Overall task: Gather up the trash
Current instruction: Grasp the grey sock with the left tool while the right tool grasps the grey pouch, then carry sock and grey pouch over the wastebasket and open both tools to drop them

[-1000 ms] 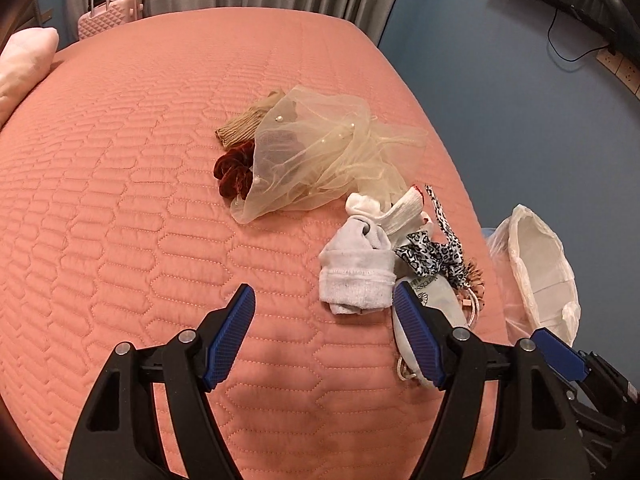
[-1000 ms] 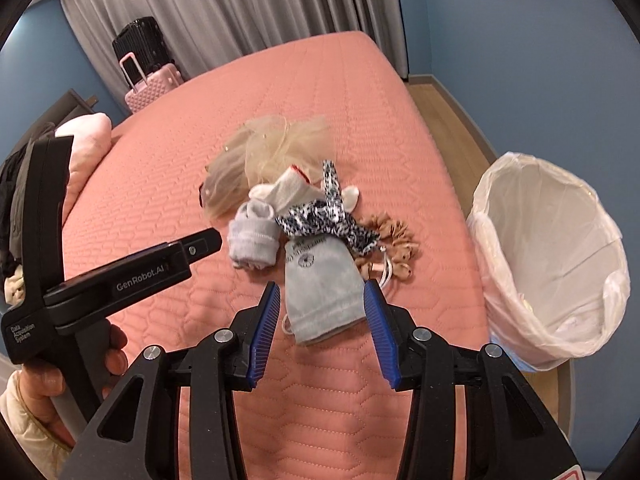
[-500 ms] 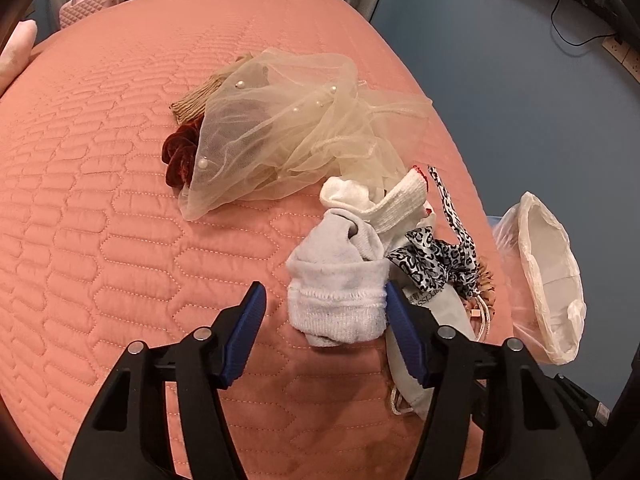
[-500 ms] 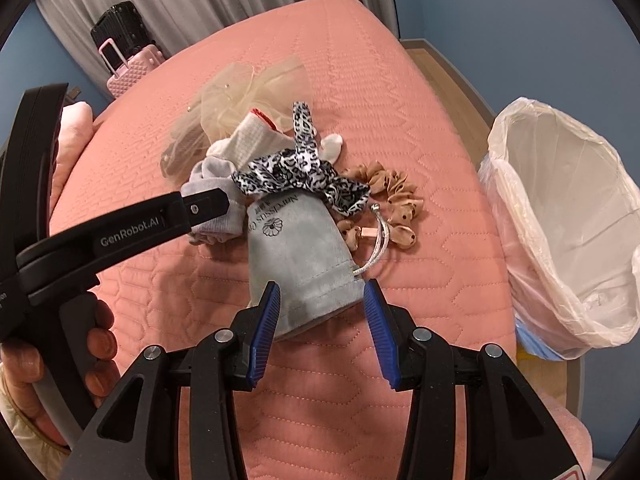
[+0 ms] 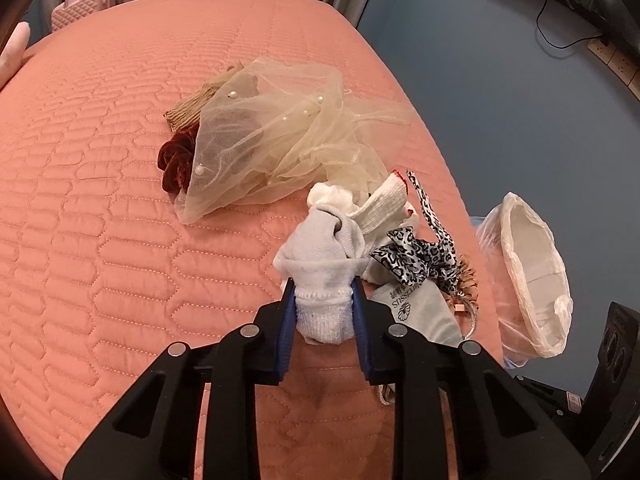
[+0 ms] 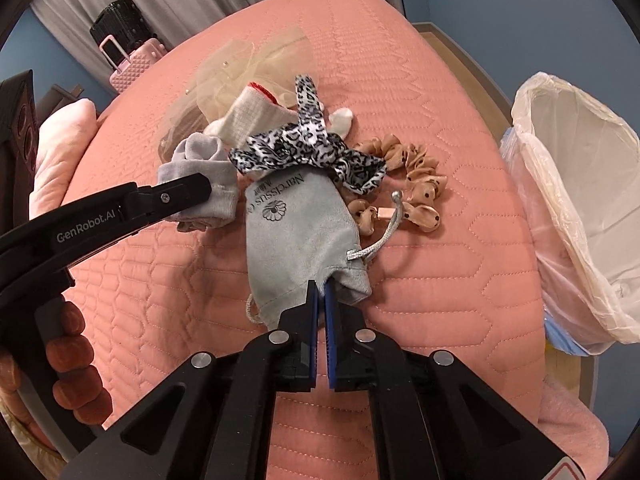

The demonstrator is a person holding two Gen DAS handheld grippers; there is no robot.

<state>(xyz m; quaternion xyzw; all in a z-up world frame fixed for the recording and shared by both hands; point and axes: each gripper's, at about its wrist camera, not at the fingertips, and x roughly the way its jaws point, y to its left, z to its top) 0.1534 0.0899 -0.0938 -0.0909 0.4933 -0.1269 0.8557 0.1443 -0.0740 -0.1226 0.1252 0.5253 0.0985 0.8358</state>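
Note:
A pile of cloth items lies on the pink quilted bed (image 5: 100, 200). My left gripper (image 5: 323, 300) is shut on the cuff of a grey-white sock (image 5: 320, 256); the sock also shows in the right wrist view (image 6: 204, 176). My right gripper (image 6: 321, 300) is shut on the near edge of a grey drawstring pouch (image 6: 296, 232) printed "Narcissus". A leopard-print ribbon (image 6: 308, 148), a white sock with red trim (image 6: 248, 116), a tan spotted scrunchie (image 6: 412, 184) and a beige tulle veil (image 5: 276, 136) lie around them.
A bin lined with a white bag (image 6: 580, 200) stands beside the bed's right edge, and shows in the left wrist view (image 5: 532, 272). A dark red scrunchie (image 5: 176, 160) lies under the veil. A pink suitcase (image 6: 128, 60) and curtains are at the far end.
Both grippers moved forward and down and closed: the left on the grey-white sock's cuff, the right on the pouch's near edge. Both were open before.

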